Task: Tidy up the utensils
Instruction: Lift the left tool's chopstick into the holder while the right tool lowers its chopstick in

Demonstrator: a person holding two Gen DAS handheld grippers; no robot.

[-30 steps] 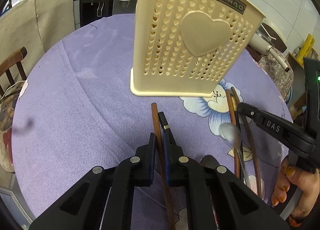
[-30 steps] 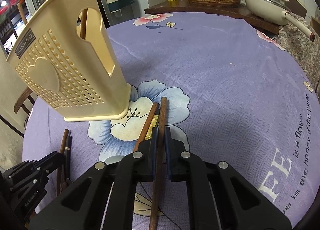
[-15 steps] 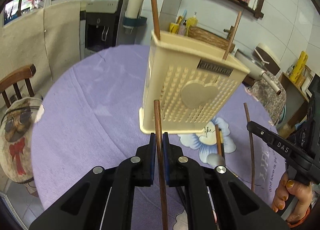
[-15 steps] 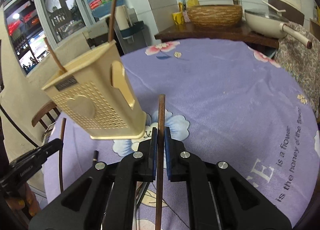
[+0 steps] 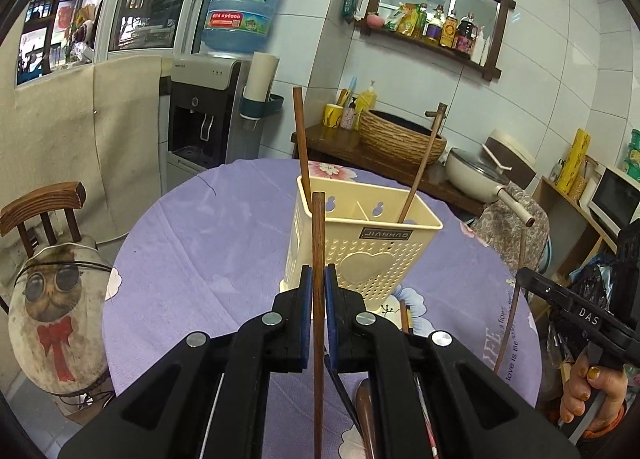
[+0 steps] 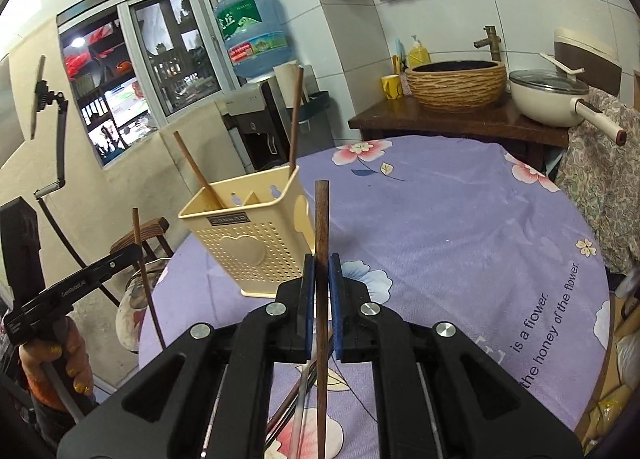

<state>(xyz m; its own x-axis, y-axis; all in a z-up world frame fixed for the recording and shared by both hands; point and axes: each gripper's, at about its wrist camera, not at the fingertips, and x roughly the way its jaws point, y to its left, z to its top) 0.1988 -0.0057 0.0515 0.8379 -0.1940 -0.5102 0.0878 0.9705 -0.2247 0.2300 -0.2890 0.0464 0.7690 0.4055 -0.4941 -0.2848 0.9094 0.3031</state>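
Indoor kitchen, two fisheye views: even, moderately bright light, sharp centres, curved and darkened edges.

Light falls soft and diffuse on the purple tablecloth, with only faint shadow at the foot of the cream utensil holder standing on it. White wall tiles behind the holder carry a mild sheen. Window left of the holder shows bright, slightly blown-out patches. Straight lines bow strongly toward the frame borders; corners are vignetted black. Holder and cloth are crisp; the black gripper bodies nearest the lens, below the holder, are dark with little surface detail.
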